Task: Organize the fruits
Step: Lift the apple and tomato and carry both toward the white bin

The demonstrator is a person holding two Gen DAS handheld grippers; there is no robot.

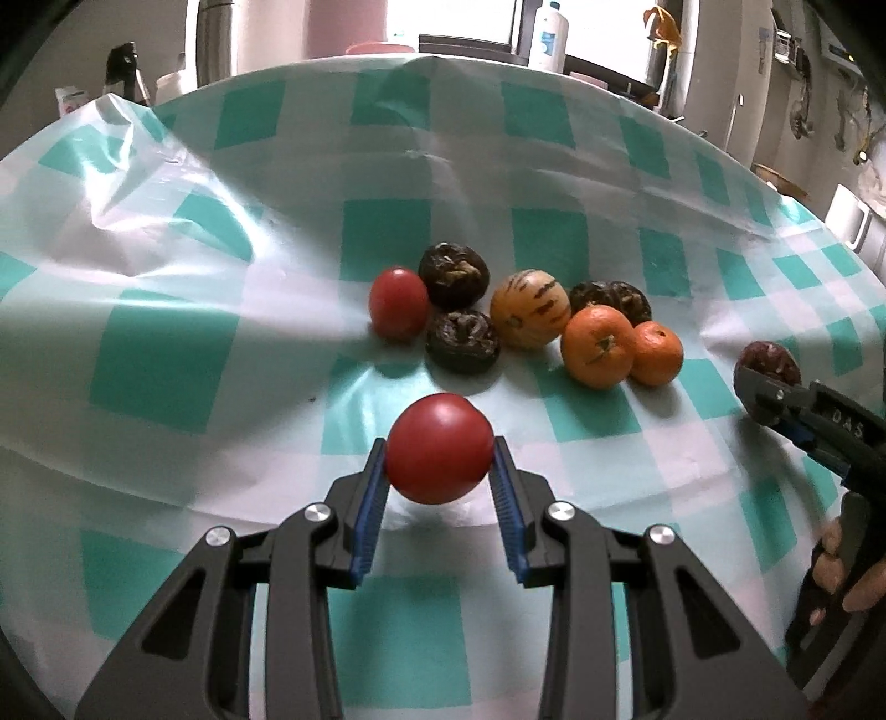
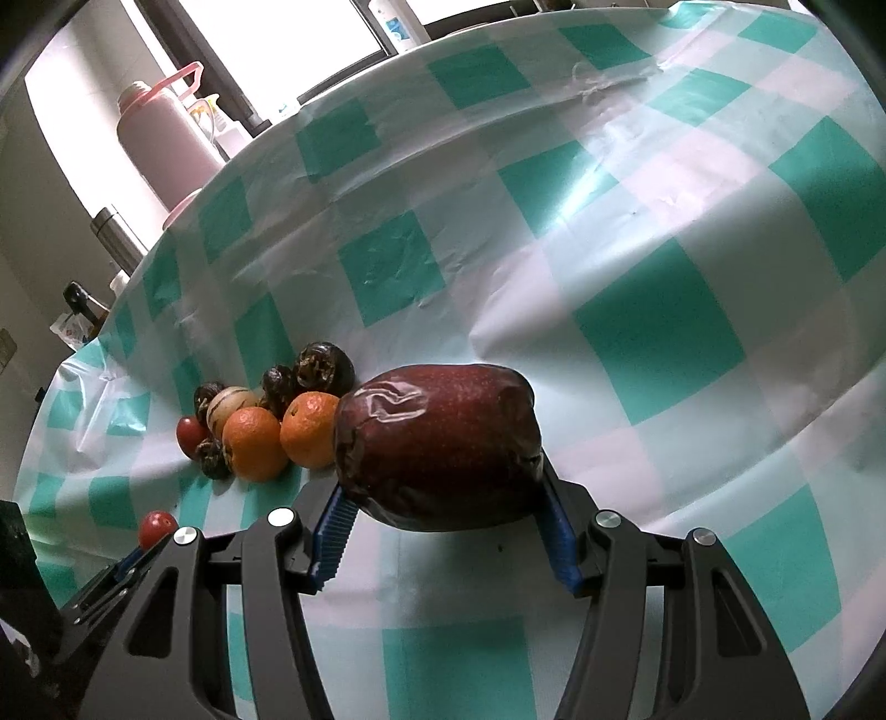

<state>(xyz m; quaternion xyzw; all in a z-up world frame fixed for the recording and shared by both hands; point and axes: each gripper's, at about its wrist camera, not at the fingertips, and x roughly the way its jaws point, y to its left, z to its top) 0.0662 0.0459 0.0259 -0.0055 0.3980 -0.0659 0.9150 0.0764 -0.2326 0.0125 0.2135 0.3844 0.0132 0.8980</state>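
My left gripper (image 1: pixel 438 462) is shut on a red tomato (image 1: pixel 438 447), held just above the checked tablecloth (image 1: pixel 166 332). Beyond it lies a cluster: another red tomato (image 1: pixel 397 303), several dark wrinkled fruits (image 1: pixel 453 275), a striped yellow fruit (image 1: pixel 530 308) and two oranges (image 1: pixel 597 346). My right gripper (image 2: pixel 443 498) is shut on a dark red wrinkled apple (image 2: pixel 437 446), right of the oranges (image 2: pixel 309 437). In the left wrist view that apple (image 1: pixel 772 360) and the right gripper (image 1: pixel 775 387) show at the right edge. The held tomato (image 2: pixel 156 527) shows low left in the right wrist view.
A pink bottle (image 2: pixel 160 149) and a steel flask (image 2: pixel 116 238) stand beyond the table's far edge, with a white bottle (image 1: pixel 548 36) by the window. The cloth is creased at the left (image 1: pixel 138 183). A hand (image 1: pixel 841 570) holds the right gripper's handle.
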